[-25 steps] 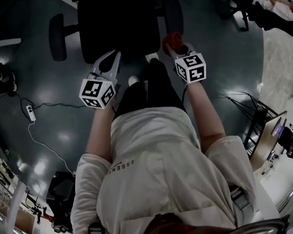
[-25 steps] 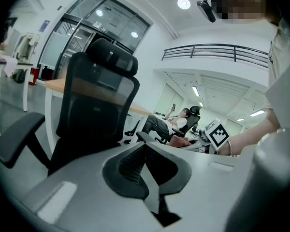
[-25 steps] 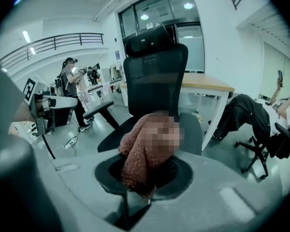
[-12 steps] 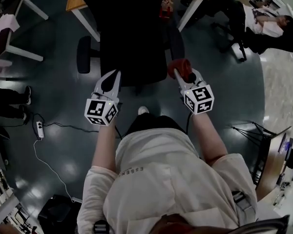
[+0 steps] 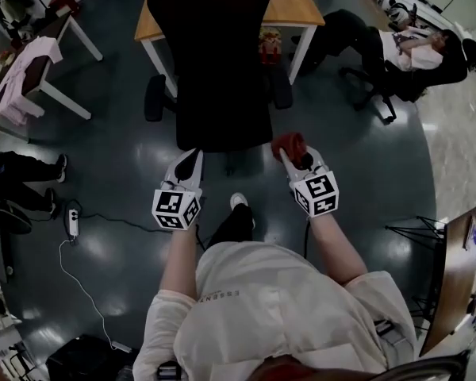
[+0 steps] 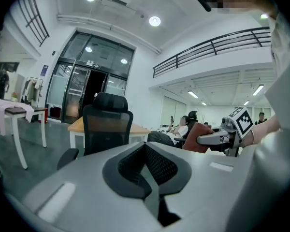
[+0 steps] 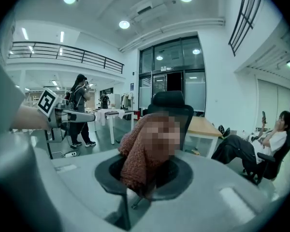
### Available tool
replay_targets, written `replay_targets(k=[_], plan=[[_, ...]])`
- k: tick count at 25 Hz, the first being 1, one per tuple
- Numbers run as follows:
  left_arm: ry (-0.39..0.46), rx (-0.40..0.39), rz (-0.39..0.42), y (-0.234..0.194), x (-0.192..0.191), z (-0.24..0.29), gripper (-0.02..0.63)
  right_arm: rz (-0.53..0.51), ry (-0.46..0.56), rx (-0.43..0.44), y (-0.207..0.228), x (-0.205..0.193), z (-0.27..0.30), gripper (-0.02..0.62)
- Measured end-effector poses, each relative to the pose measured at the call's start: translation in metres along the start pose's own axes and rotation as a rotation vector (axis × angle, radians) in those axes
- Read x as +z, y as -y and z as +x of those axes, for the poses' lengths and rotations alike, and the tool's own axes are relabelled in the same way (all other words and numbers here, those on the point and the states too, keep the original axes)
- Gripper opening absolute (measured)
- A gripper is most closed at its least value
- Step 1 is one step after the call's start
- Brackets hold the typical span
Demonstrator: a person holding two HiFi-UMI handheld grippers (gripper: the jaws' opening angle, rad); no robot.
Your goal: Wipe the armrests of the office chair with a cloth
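Cloth point(image 5: 288, 144), reddish, pinched in right gripper point(image 5: 296, 159) jaws; held near office chair point(image 5: 214, 70) seat edge, short of armrest point(image 5: 282, 87) on that side; left gripper point(image 5: 187, 165) jaws pressed together, empty, by seat's other corner; wooden desk point(image 5: 289, 2) behind chair.

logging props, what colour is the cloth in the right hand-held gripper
The cloth is reddish brown, knitted-looking; best seen in the right gripper view.

A dark, glossy floor point(image 5: 119, 165) carries a black chair point(image 5: 214, 70) at 12 o'clock, a wooden desk point(image 5: 289, 2) behind it. A white power strip point(image 5: 72, 222) lies at 9 o'clock.
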State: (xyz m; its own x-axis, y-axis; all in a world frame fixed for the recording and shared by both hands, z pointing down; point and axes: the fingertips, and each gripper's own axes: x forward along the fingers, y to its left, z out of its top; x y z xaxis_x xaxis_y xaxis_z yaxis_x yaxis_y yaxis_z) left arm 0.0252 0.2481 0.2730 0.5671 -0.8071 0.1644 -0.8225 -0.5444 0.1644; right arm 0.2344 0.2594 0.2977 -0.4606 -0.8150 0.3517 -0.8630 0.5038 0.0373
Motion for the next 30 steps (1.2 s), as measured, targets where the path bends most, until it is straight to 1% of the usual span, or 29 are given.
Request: replay_targets(k=[6, 11, 14, 18, 24, 26, 30], plan=[[0.027, 0.022, 0.020, 0.039, -0.002, -0.077, 0.017, -0.025, 0.023, -0.010, -0.048, -0.003, -0.063, 0.050], [0.042, 0.005, 0.028, 0.051, -0.002, -0.126, 0.017, -0.039, 0.056, -0.031, -0.088, 0.005, -0.098, 0.051], [0.047, -0.019, 0.027, 0.055, -0.001, -0.148, 0.017, -0.038, 0.065, -0.047, -0.109, 0.006, -0.112, 0.049], [0.025, -0.059, 0.039, 0.068, -0.001, -0.172, 0.017, -0.040, 0.060, -0.055, -0.135, -0.002, -0.128, 0.049], [0.046, -0.065, 0.061, 0.062, -0.009, -0.201, 0.017, -0.025, 0.070, -0.043, -0.174, -0.019, -0.127, 0.050], [0.049, -0.072, 0.054, 0.062, -0.011, -0.209, 0.017, -0.022, 0.070, -0.039, -0.183, -0.018, -0.129, 0.051], [0.042, -0.099, 0.025, 0.075, -0.012, -0.221, 0.017, -0.020, 0.054, -0.049, -0.190, -0.015, -0.145, 0.050]])
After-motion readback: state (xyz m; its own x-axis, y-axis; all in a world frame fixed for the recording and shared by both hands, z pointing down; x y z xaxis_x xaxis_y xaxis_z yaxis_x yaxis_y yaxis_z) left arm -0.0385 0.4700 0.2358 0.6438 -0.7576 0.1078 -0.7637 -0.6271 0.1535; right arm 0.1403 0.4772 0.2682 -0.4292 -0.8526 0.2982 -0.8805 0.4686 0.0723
